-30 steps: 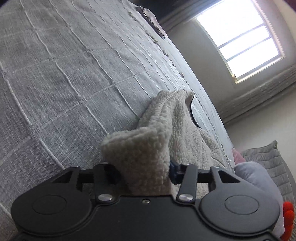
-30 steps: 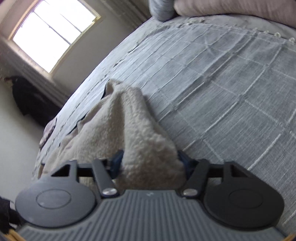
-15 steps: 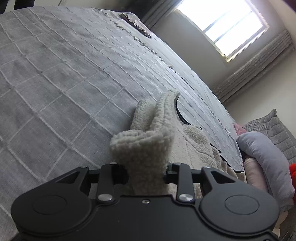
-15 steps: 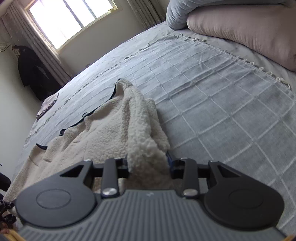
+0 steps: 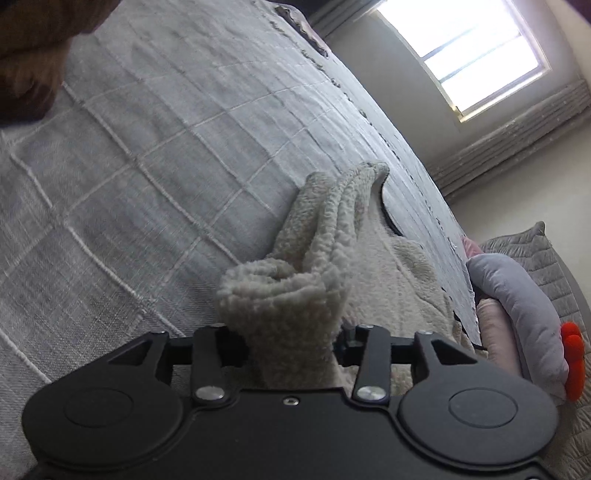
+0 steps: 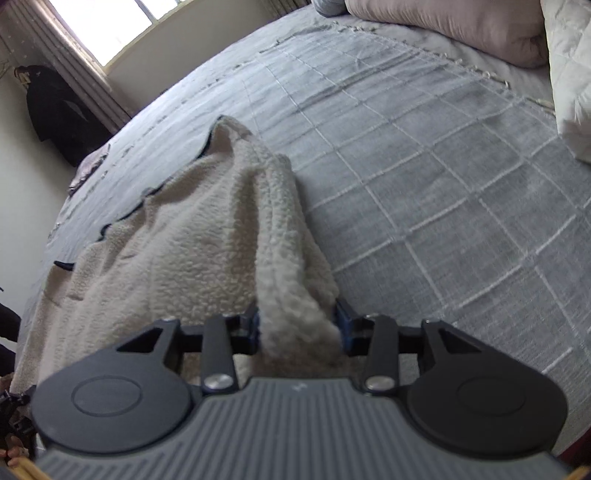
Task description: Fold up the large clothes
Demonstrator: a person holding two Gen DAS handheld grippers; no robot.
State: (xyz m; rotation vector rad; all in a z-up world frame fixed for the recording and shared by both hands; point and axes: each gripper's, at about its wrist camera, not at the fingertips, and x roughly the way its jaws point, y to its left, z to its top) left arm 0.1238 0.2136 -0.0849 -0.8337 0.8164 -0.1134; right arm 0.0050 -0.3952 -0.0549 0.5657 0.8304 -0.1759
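Note:
A cream fleece garment (image 5: 325, 236) with dark trim lies on a grey checked bedspread (image 5: 155, 155). My left gripper (image 5: 291, 332) is shut on a bunched corner of the fleece and holds it just above the bed. In the right wrist view the same fleece garment (image 6: 192, 243) spreads out to the left. My right gripper (image 6: 297, 325) is shut on another bunched edge of it, with a raised ridge of cloth running away from the fingers. The fingertips of both grippers are hidden in the cloth.
Pillows (image 6: 443, 26) lie at the head of the bed, with a white one (image 6: 572, 74) at the right. A grey cushion (image 5: 524, 306) and an orange-red object (image 5: 572, 362) sit off the bed's far side. A window (image 5: 472, 51) is beyond. A dark brown shape (image 5: 26, 55) is at top left.
Both grippers have stayed shut on the fleece while the views swung. The ridges of cloth now stretch longer ahead of each gripper, and the garment lies flatter and more spread out.

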